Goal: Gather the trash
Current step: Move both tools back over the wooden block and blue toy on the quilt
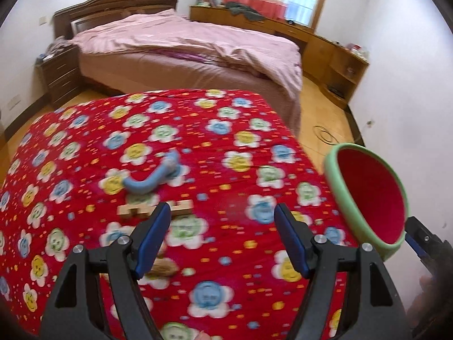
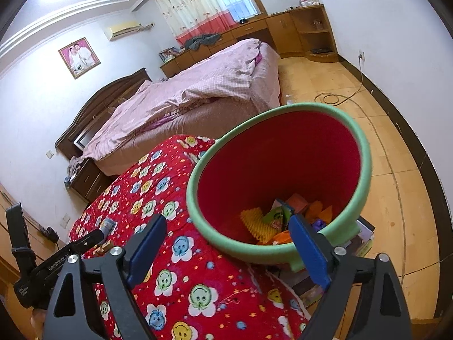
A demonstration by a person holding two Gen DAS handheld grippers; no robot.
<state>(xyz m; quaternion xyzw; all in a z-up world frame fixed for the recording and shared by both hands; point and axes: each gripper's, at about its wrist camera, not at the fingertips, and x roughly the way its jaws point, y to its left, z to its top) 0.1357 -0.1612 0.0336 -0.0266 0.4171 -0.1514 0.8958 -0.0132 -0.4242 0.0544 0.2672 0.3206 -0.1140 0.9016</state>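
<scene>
A green bin (image 1: pixel 344 198) with a red inside stands at the right edge of the table with the red flowered cloth (image 1: pixel 226 141). In the right wrist view the bin (image 2: pixel 283 147) holds a yellow foam net (image 2: pixel 256 221), orange scraps (image 2: pixel 317 208) and a wrapper (image 2: pixel 276 215). My right gripper (image 2: pixel 228 221) hangs open just in front of its near rim, with nothing between its fingers. My left gripper (image 1: pixel 222 212) is open above the cloth. Ahead of it lie a blue curved piece (image 1: pixel 158 175) and a pale wooden piece (image 1: pixel 154 208). A brown scrap (image 1: pixel 162 269) lies under its left finger.
A bed with a pink cover (image 1: pixel 184 45) stands behind the table, with a dark nightstand (image 1: pixel 59 73) to its left and wooden cabinets (image 1: pixel 334 53) along the far wall. A cable (image 2: pixel 334 97) coils on the wood floor. Stacked books (image 2: pixel 365 238) lie beside the bin.
</scene>
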